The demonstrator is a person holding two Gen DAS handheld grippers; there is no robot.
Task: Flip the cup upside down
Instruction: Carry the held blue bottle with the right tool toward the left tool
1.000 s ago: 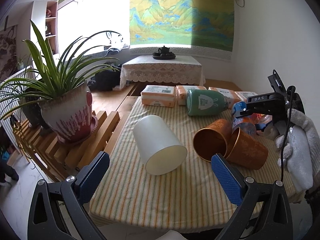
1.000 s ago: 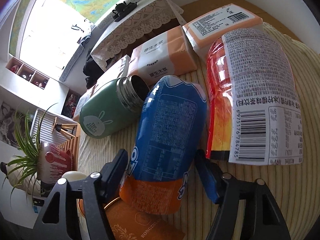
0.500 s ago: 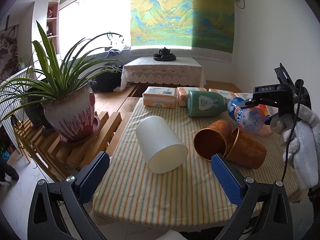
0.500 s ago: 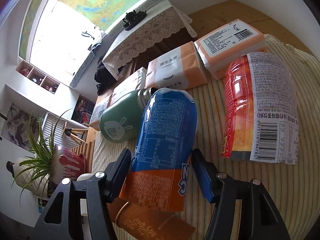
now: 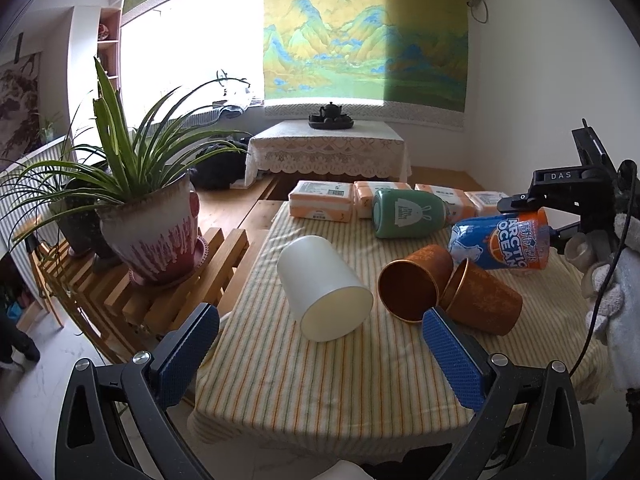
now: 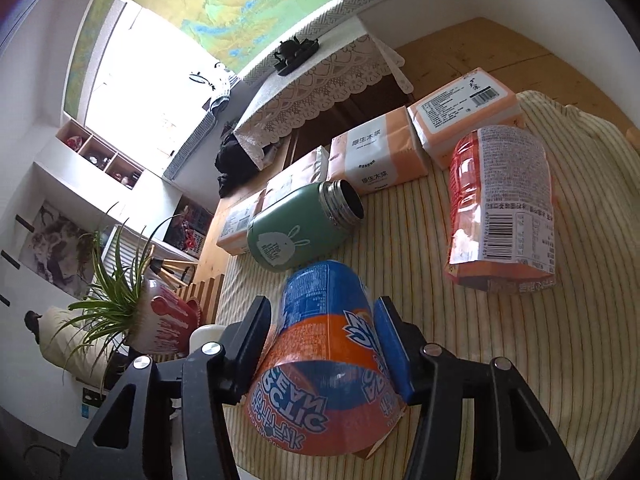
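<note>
My right gripper (image 6: pixel 324 320) is shut on a blue-and-orange "Arctic Ocean" cup (image 6: pixel 320 360), held on its side above the striped tablecloth (image 6: pixel 480 340). In the left wrist view that cup (image 5: pixel 504 240) hangs at the right, in the right gripper (image 5: pixel 536 220) held by a white-gloved hand (image 5: pixel 616 288). A white cup (image 5: pixel 324 288) and two copper cups (image 5: pixel 412 284) (image 5: pixel 484 300) lie on their sides mid-table. My left gripper (image 5: pixel 320 356) is open at the near table edge, holding nothing.
A green flask (image 6: pixel 296 232) and a clear orange cup (image 6: pixel 504 208) lie on the cloth behind. Tissue packs (image 6: pixel 376 160) line the far edge. A potted plant (image 5: pixel 152 232) stands on a slatted wooden rack to the left.
My right gripper has raised the blue-and-orange cup off the cloth and drawn it back, turning it. The left gripper has stayed open and pulled back slightly.
</note>
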